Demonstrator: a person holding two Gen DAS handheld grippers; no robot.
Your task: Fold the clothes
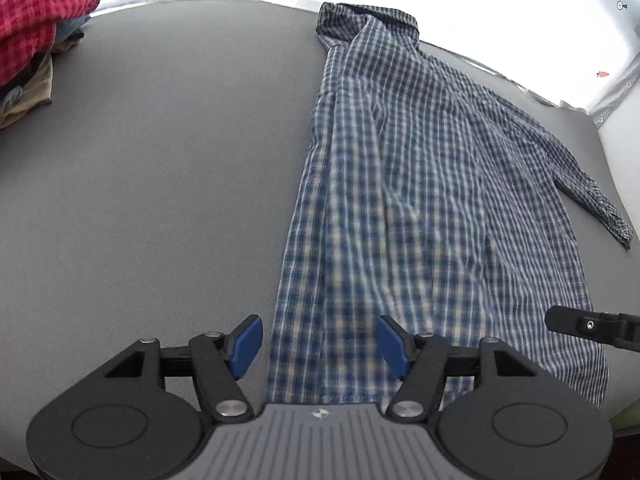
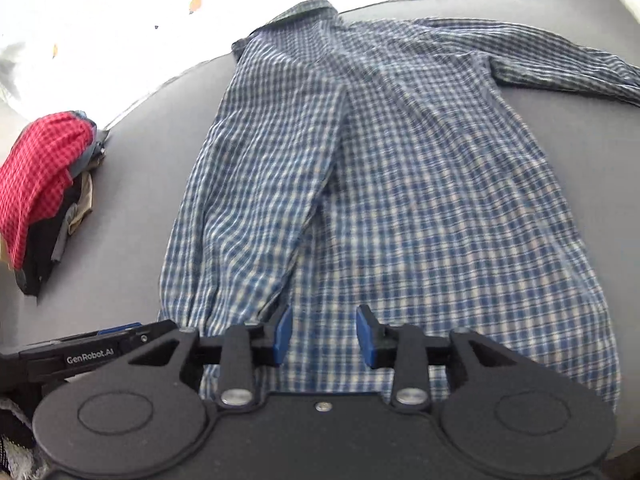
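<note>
The shirt [image 1: 420,208] [image 2: 400,184], a blue and white check, lies flat on the grey surface [image 1: 152,184] [image 2: 132,200], collar at the far edge and hem at the near edge. Its left side is folded inward, with that sleeve [image 2: 256,200] laid lengthwise down the body so the shirt's left edge runs straight from collar to hem. The other sleeve [image 1: 576,176] [image 2: 560,60] stretches out to the right across the surface, cuff well clear of the body. The left hand-held gripper [image 1: 320,346] hovers over the hem near the folded edge, its blue pads [image 1: 249,346] spread wide with cloth showing between them, gripping nothing. The right hand-held gripper [image 2: 325,336] sits over the hem further along, jaws likewise spread and holding nothing; whether either touches the fabric cannot be told. Each gripper's side shows at the edge of the other's view. At the far left of the surface, well apart from the shirt, sits a pile of clothes [image 1: 36,40] [image 2: 44,188] topped by a red checked piece.
</note>
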